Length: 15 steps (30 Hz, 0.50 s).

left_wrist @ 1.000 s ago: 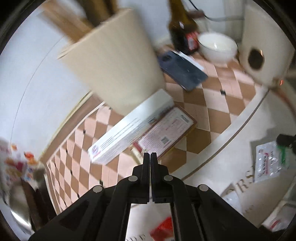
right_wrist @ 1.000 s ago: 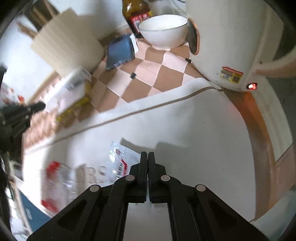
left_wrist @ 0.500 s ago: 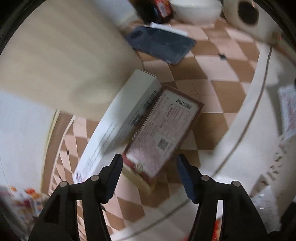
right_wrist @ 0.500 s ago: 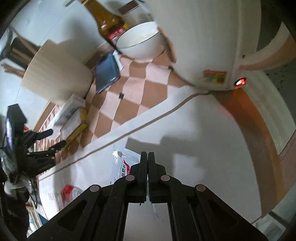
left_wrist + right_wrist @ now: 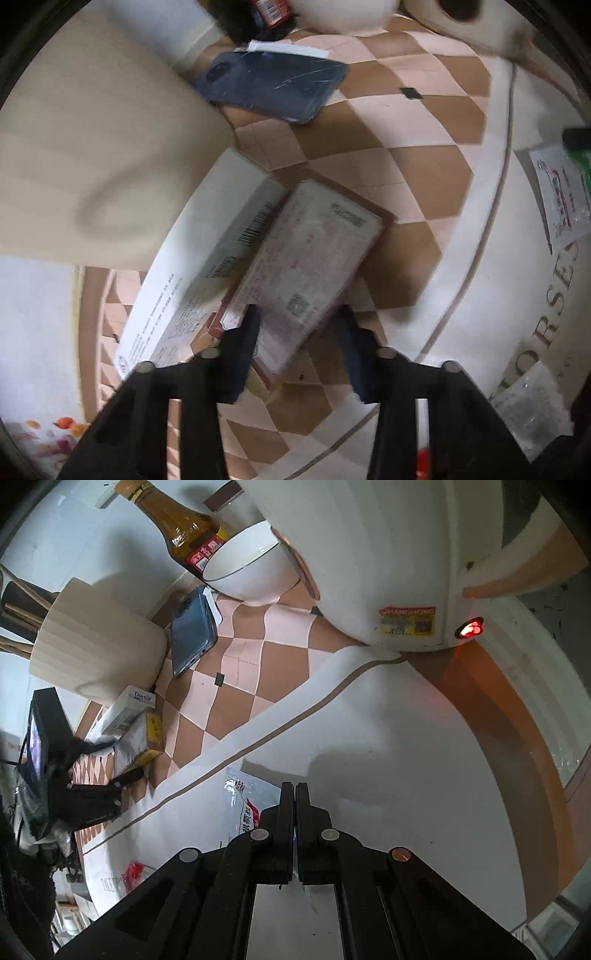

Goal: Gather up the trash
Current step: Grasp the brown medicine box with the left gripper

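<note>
Both grippers: matte black, silver round screws.

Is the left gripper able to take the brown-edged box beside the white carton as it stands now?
Probably yes. The left gripper is open, with its fingers on either side of the near end of the brown-edged box. The white carton lies close along one side and may crowd that finger.
</note>
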Tool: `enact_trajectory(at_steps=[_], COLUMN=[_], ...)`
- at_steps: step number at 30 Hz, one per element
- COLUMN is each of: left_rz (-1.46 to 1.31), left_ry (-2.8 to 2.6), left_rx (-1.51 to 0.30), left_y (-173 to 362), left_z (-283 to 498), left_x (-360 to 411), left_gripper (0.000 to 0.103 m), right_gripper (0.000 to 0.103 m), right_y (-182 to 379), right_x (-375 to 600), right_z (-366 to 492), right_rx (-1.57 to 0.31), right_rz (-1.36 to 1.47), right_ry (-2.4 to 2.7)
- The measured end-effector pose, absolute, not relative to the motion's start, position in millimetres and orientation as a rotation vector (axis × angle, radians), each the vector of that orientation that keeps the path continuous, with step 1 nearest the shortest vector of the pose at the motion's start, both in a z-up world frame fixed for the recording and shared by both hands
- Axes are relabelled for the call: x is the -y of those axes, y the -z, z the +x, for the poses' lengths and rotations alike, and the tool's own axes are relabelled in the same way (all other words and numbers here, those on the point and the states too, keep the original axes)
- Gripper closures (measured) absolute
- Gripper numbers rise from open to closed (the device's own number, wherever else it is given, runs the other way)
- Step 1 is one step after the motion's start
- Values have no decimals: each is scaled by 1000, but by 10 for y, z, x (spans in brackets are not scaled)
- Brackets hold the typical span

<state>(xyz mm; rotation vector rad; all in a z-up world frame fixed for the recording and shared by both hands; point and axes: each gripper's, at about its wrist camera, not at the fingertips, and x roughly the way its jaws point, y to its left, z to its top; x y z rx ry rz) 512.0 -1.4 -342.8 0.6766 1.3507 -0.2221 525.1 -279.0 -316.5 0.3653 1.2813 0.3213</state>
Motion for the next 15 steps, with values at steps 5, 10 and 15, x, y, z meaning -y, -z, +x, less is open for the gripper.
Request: enact_trajectory(at_steps=[5,10,15], left_rz=[487,314,25], left_ry=[218,128,-110], left_rx=[-1341,-1296,-1283], left_y=[3216,3009,2995], left_z=[4979,4719,4537], left_x=[-16,-152,-805], left_gripper=[103,95,94], right_gripper=[102,102,101], right_y=[3164,3149,3213], right_x=[2730,2720,2629], right_z=[5229,5186,5278], right_rx=[-1293,-1302,-1379], right_rz=[356,384,345], right_ry=[-350,-375,-386])
